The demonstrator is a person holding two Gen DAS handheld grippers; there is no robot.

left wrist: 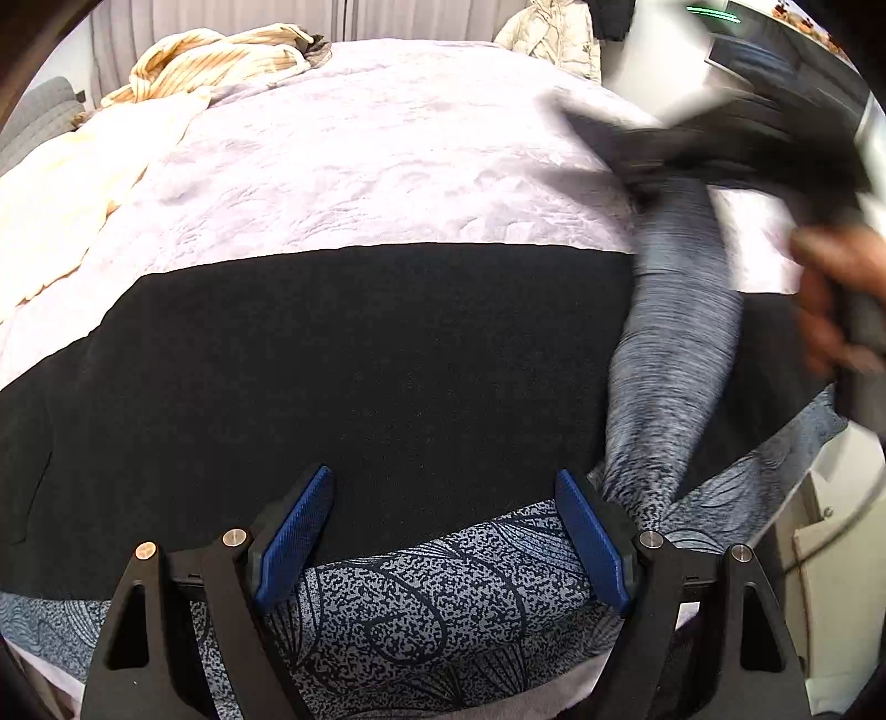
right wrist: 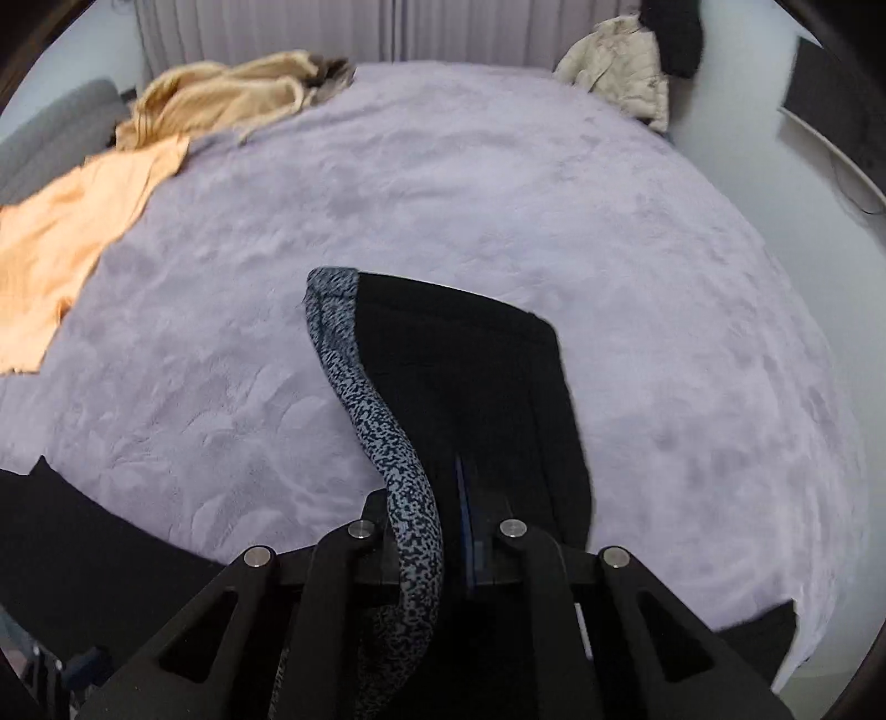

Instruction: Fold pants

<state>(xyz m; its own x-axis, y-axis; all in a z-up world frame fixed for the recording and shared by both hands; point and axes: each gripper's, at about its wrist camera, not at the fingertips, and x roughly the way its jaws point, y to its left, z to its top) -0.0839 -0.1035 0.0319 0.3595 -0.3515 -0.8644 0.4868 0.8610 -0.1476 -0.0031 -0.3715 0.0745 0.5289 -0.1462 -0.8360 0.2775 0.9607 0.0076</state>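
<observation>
The pants [left wrist: 360, 360] lie across the near part of the bed, black side up, with a grey-blue patterned side [left wrist: 443, 598] showing along the front edge. My left gripper [left wrist: 443, 476] hovers open over that edge, with nothing pressed between its blue pads [left wrist: 592, 543]. A twisted patterned strip [left wrist: 675, 343] rises to the blurred right gripper [left wrist: 648, 183], which a hand [left wrist: 830, 299] holds. In the right wrist view the right gripper [right wrist: 448, 482] is shut on the pants [right wrist: 459, 360]. A black panel and a patterned strip [right wrist: 387, 443] hang lifted from it above the bed.
A lilac blanket [left wrist: 360, 155] covers the bed. Cream and striped clothes [left wrist: 221, 55] lie piled at the far left, with a pale cloth [left wrist: 66, 194] beside them. A puffy light jacket [left wrist: 554, 39] sits at the far right corner. White furniture [left wrist: 819, 526] stands past the bed's right edge.
</observation>
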